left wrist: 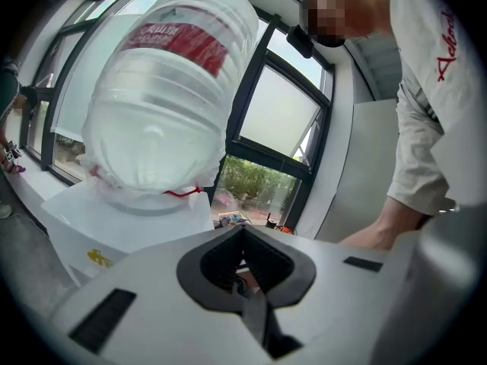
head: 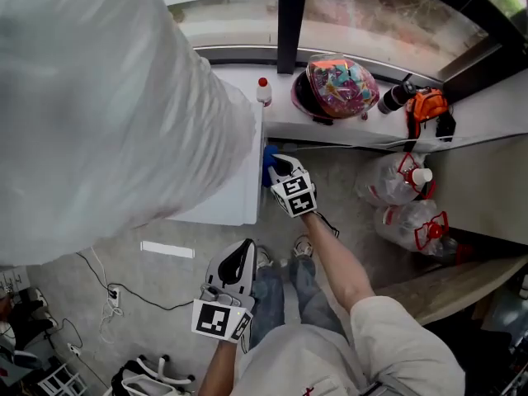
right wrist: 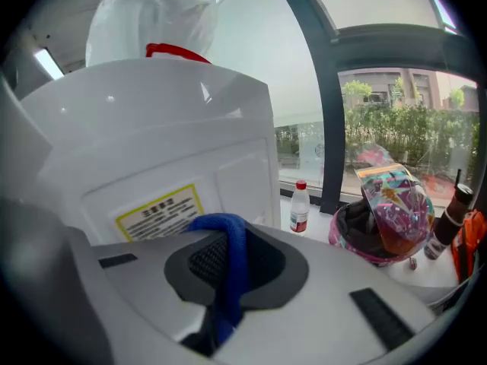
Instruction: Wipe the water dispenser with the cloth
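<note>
The right gripper (head: 277,166) has its fingers clamped on a blue woven cloth (right wrist: 228,242), which loops out over the finger tips and hangs down between them. It holds that cloth up at the side panel of the white plastic water dispenser (head: 229,198), close to a yellow-bordered printed label (right wrist: 158,208); whether the cloth actually presses on the panel cannot be told. The dispenser stands on the grey floor (head: 177,275) against a white window ledge (head: 355,130), and a large clear water bottle with a red label (left wrist: 163,90) sits upside down on top of it. The left gripper (head: 244,252) is lower and nearer the person, over the floor in front of the dispenser and well apart from it, its fingers brought together with nothing between them. On the ledge, beside the dispenser, stand a small clear bottle with a red cap (right wrist: 300,207) and a pink helmet with a multicoloured visor (head: 334,85), with a black flask (head: 397,97) and an orange object (head: 428,106) farther along. Two clear plastic jugs with red handles (head: 398,180) lie on the floor under the ledge, to the person's right.
</note>
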### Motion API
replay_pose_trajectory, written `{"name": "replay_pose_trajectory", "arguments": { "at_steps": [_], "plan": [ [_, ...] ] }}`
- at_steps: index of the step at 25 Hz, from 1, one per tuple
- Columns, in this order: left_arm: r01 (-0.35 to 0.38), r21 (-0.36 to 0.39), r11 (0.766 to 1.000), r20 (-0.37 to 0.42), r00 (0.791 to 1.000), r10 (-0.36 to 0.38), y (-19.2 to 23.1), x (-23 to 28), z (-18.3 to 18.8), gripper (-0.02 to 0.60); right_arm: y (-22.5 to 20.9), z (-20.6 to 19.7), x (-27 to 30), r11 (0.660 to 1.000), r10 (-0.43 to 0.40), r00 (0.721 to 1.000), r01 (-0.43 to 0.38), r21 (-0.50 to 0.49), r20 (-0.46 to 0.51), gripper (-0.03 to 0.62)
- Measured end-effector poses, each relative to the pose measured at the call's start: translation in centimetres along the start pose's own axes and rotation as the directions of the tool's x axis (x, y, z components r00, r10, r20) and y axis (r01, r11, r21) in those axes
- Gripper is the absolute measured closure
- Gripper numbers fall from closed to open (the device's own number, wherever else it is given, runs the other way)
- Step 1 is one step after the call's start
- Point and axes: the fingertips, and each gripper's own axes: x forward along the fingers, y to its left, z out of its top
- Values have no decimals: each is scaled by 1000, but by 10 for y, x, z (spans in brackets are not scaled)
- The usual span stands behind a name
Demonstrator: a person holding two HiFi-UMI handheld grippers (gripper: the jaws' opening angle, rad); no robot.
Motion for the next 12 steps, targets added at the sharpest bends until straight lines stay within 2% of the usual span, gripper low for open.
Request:
{"name": "replay_pose_trajectory", "arguments": {
  "at_steps": [12],
  "plan": [
    [-62,-7,998,-15,998,62,10,4,-4,570,-49,24,47,999,-13,999,11,-42,-42,563]
  ]
}}
